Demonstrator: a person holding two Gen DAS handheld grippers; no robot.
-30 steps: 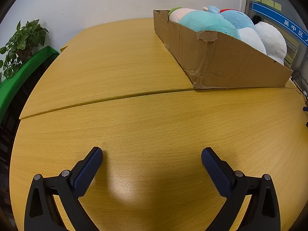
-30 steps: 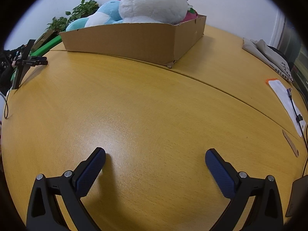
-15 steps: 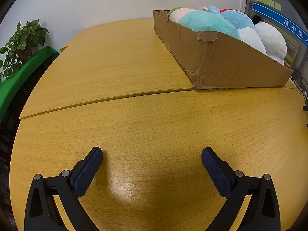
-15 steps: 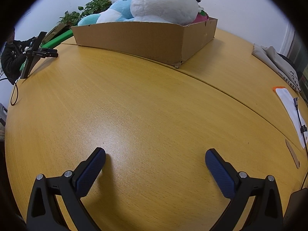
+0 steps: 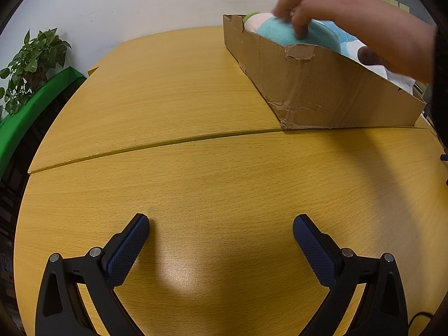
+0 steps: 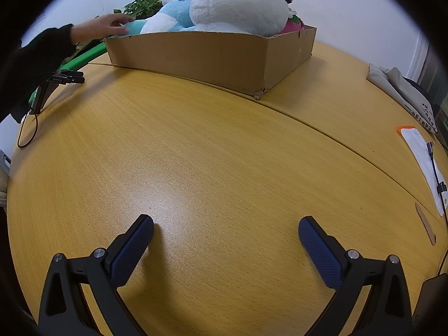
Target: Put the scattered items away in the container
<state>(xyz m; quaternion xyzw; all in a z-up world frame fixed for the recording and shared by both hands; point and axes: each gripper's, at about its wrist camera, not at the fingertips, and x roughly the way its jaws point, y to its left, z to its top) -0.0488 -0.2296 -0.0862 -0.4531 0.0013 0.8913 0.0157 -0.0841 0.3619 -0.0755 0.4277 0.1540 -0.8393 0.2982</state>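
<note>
A long cardboard box [image 5: 313, 84] stands on the far side of the wooden table [image 5: 196, 168], filled with plush toys: a teal one [image 5: 277, 32], a light blue one [image 6: 173, 14] and a big white one [image 6: 238, 5]. A bare hand [image 5: 322, 8] rests on the teal plush inside the box. My left gripper [image 5: 221, 240] is open and empty, low over bare table well short of the box. My right gripper [image 6: 225, 238] is open and empty too, over bare table facing the box [image 6: 212, 56].
A potted plant [image 5: 30, 64] and a green ledge stand beyond the table's left edge. In the right wrist view a black clamp with a cable [image 6: 56, 84] sits at the left, and a white paper with an orange edge [image 6: 420, 154] and folded cloth [image 6: 400, 89] lie at the right.
A person's bare hand has reached in over the box and onto the teal plush. The right wrist view has swung a little toward the right. The left gripper has stayed still.
</note>
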